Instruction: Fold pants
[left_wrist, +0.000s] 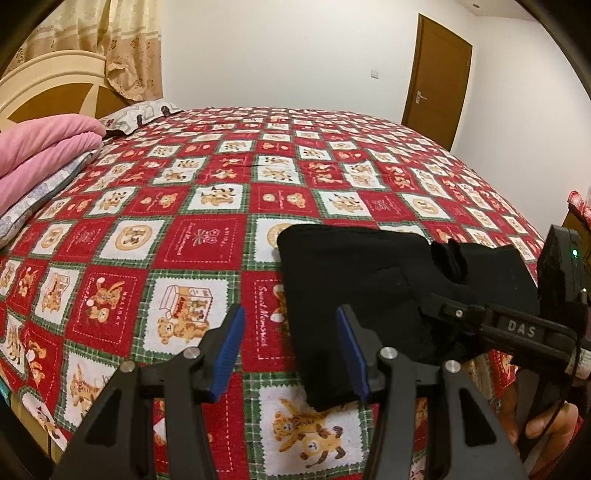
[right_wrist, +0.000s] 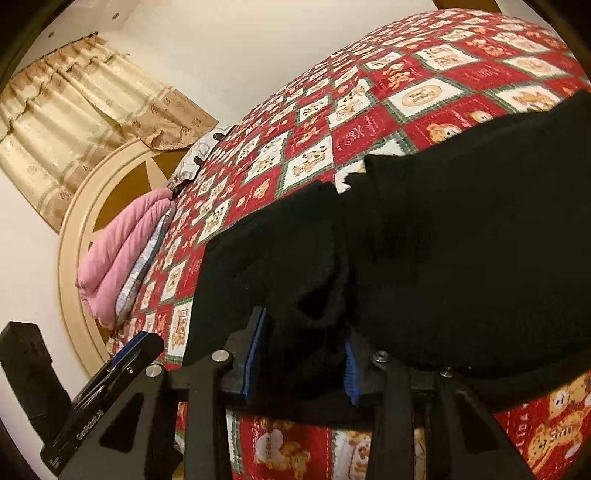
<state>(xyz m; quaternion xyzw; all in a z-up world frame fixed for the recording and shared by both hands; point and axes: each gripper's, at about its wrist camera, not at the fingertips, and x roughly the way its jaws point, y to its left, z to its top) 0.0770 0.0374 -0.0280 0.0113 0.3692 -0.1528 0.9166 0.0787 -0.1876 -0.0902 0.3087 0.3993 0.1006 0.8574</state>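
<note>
The black pants (left_wrist: 369, 295) lie folded into a compact bundle on the near right part of the bed (left_wrist: 207, 206), over its red teddy-bear patchwork cover; the right tongs (right_wrist: 301, 354) are clamped on a bunched fold at the bundle's near edge, cloth filling the gap between the blue pads; the left tongs (left_wrist: 291, 350) hover with jaws apart, holding nothing, just above the bundle's near left corner; far left, a pink blanket (left_wrist: 40, 147) sits folded beside the cream headboard (left_wrist: 48, 81); a brown door (left_wrist: 436, 81) stands far right.
</note>
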